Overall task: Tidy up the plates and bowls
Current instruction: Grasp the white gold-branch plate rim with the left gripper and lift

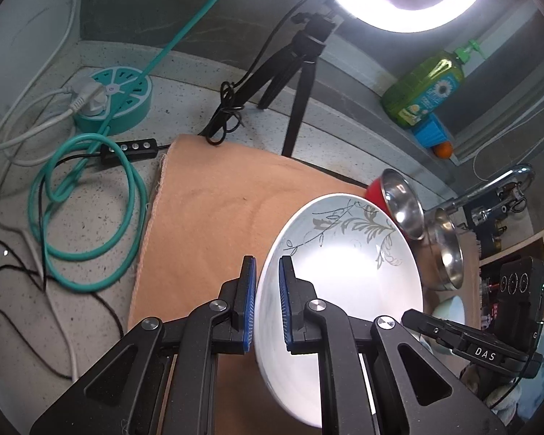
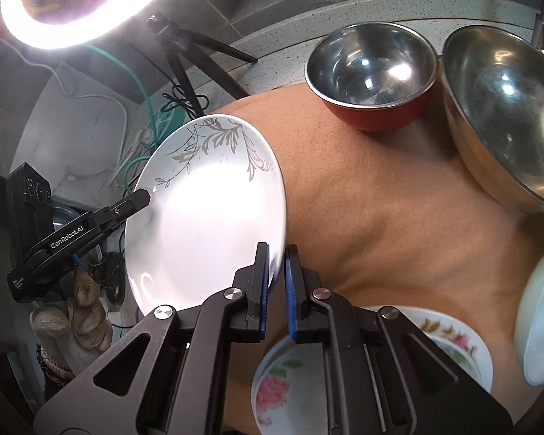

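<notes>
Speckled tabletop (image 1: 185,116) under a tan cloth (image 2: 399,217): both hand-held grippers, left (image 1: 267,304) and right (image 2: 276,290), are clamped on opposite rims of the leaf-patterned plate (image 2: 206,210), carrying it tilted above the cloth. Next it likely needs setting down clear of the steel bowls (image 2: 371,59) ahead and the floral dishes (image 2: 453,340) beneath the right hand-held gripper.

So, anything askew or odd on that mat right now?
Nothing spilled or broken. The white plate is tilted off the orange mat, pinched at opposite rims by the left gripper and right gripper.
</notes>
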Action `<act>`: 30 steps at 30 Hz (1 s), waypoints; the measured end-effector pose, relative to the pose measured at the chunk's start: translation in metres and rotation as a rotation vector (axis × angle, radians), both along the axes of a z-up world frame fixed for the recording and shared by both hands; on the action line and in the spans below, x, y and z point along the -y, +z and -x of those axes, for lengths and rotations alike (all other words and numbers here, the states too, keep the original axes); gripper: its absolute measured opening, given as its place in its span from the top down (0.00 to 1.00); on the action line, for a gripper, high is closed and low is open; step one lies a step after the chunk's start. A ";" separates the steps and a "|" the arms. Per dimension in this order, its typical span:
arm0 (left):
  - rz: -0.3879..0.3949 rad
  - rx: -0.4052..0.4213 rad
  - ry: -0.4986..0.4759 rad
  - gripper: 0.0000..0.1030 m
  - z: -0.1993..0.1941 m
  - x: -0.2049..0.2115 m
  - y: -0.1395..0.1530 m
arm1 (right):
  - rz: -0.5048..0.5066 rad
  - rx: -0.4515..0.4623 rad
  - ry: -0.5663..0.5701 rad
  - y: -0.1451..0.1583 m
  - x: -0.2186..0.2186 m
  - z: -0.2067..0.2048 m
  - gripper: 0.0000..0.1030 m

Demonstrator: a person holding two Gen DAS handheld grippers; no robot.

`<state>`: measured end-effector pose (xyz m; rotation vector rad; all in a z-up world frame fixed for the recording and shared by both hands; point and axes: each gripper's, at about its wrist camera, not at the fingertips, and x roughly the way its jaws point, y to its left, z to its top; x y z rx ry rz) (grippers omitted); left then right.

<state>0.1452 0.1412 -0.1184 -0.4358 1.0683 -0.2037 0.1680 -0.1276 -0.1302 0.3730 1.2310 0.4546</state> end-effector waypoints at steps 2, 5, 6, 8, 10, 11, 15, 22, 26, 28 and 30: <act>-0.002 0.009 -0.001 0.90 0.007 0.006 0.006 | -0.005 0.004 0.003 0.004 0.005 0.006 0.92; -0.005 0.017 -0.009 0.90 0.019 0.017 0.012 | -0.008 0.011 0.007 0.010 0.015 0.017 0.92; -0.005 0.019 -0.013 0.90 0.023 0.022 0.014 | -0.008 0.012 0.008 0.011 0.019 0.020 0.92; 0.000 0.021 -0.020 0.90 0.032 0.030 0.016 | -0.006 0.014 0.008 0.013 0.029 0.029 0.92; 0.003 0.020 -0.031 0.90 0.041 0.040 0.016 | -0.003 0.016 0.004 0.014 0.040 0.038 0.92; 0.008 0.017 -0.036 0.90 0.046 0.045 0.016 | -0.001 0.015 0.002 0.015 0.046 0.042 0.92; 0.019 0.000 -0.059 0.90 0.061 0.064 0.012 | 0.010 0.011 -0.005 0.014 0.069 0.057 0.92; 0.032 -0.028 -0.096 0.90 0.083 0.098 0.003 | 0.040 -0.013 -0.015 0.006 0.105 0.087 0.92; 0.032 -0.051 -0.115 0.90 0.094 0.111 -0.005 | 0.053 -0.029 -0.020 0.000 0.115 0.097 0.92; 0.029 -0.061 -0.124 0.90 0.098 0.116 -0.008 | 0.059 -0.038 -0.021 -0.004 0.119 0.101 0.92; 0.024 -0.068 -0.130 0.90 0.102 0.121 -0.010 | 0.062 -0.046 -0.020 -0.008 0.122 0.106 0.92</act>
